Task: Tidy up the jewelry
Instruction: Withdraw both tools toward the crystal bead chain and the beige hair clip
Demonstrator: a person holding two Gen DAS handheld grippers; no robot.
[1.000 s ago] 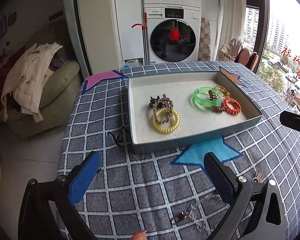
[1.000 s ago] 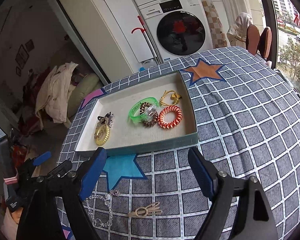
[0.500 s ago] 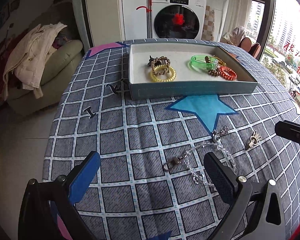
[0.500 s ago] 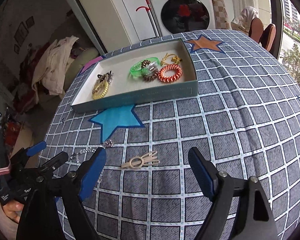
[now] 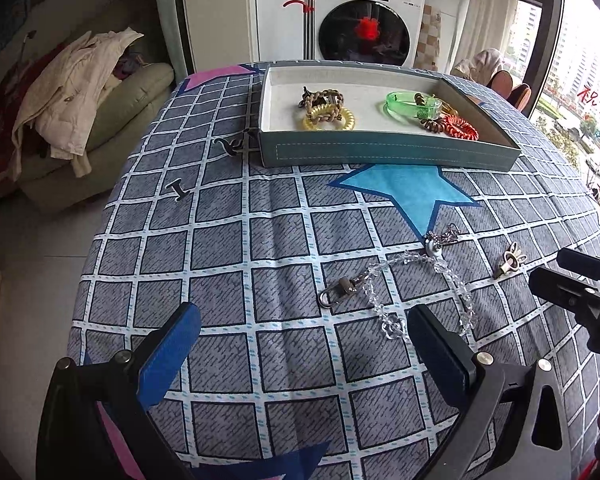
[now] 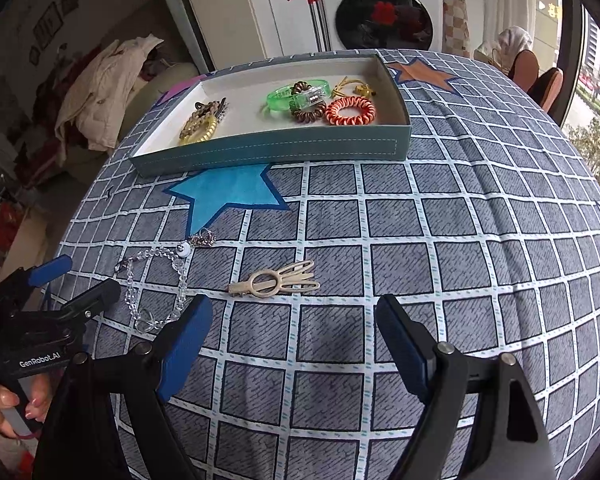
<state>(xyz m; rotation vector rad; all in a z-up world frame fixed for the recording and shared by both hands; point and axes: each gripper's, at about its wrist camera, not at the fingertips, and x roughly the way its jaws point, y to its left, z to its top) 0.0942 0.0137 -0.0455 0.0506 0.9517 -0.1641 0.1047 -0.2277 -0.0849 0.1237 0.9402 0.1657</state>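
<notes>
Fingers on both grippers are wide apart and hold nothing. The left gripper has pulled back from the far side of the surface to the near side. One second ago it hung just in front of the shallow teal cardboard tray; now that tray sits far away. The right gripper has pulled back the same way.

That brings two loose things up close. The clear bead chain with a metal clasp lies on the grey checked tablecloth, just ahead of the left gripper's right finger. The small cream plastic hair clip lies just ahead of the right gripper, between its two fingers but a bit farther out. A small black thing lies on the cloth beside the tray's left corner; it may be another clip, but it is too small to tell.

Inside the tray there are already a yellow spiral hair tie, a green see-through bangle and an orange spiral hair tie.

So each gripper now seems lined up to pick up one thing. Next, the chain and the clip should probably go into the tray. The chain is thin and floppy, so it could slip out.
</notes>
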